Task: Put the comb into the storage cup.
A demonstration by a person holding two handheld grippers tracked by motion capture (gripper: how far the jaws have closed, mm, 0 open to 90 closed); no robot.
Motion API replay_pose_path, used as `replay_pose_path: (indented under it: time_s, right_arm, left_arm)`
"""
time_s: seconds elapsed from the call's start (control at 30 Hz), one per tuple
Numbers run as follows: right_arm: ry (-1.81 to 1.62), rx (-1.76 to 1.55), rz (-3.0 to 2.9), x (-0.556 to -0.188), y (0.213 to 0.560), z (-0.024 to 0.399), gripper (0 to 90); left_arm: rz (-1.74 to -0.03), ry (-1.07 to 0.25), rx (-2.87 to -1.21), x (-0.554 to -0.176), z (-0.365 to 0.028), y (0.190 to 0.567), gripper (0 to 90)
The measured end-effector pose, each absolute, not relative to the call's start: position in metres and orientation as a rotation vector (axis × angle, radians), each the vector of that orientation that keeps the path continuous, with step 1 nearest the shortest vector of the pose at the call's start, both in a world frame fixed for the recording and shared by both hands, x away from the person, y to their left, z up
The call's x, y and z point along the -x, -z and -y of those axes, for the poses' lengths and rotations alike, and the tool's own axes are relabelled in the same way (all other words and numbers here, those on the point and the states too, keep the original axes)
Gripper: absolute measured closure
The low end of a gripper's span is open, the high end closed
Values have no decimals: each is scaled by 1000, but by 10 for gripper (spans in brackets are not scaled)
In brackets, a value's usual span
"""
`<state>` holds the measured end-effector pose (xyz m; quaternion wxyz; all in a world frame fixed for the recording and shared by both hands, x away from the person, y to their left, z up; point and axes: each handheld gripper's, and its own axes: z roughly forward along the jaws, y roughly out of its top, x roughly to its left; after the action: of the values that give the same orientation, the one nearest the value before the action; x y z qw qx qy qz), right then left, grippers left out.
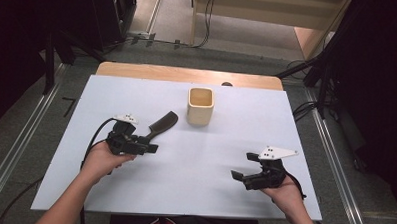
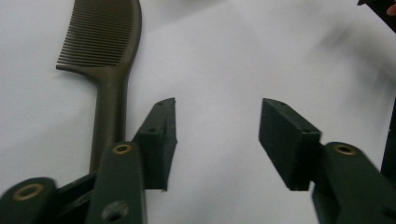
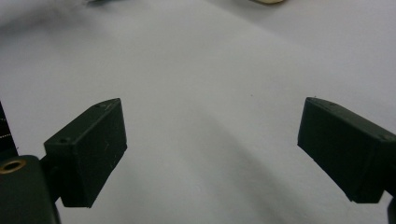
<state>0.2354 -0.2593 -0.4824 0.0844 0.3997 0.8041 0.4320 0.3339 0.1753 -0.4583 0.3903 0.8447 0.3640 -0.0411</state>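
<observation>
The dark brown comb [image 1: 162, 124] lies flat on the white worktop [image 1: 183, 191], left of centre and a little nearer the person than the cream cup [image 1: 200, 106]. In the high view its long axis runs on a slant: the toothed head points up and to the right, toward the cup, and the handle comes down and to the left, ending at the left gripper [image 1: 152, 148]. That view gives the slant but not the detail. The left gripper view shows the comb [image 2: 108, 70] close up, its fine teeth facing the left of that picture and its handle passing down beside and under the gripper's left jaw. There the left gripper [image 2: 217, 135] has its jaws parted with bare worktop between them, and the comb lies outside the gap, not between the pads.

The cup stands upright, well apart from both grippers. The right gripper [image 1: 242, 166] is held low over the right part of the worktop. The right gripper view shows the right gripper [image 3: 212, 149] with its jaws spread wide and plain white surface between them.
</observation>
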Motion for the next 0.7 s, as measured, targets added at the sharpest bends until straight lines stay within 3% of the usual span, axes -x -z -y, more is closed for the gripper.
replay_pose_path:
  time_s: [0.2, 0.7]
  right_arm:
    - [-1287, -1196, -2399, -235, 482, 259, 65]
    - [-1289, -1186, -2400, -236, 483, 258, 66]
  left_arm:
    - [-892, 64, -2136, -321, -177, 459, 366]
    - [-863, 35, -2141, -297, -187, 462, 340]
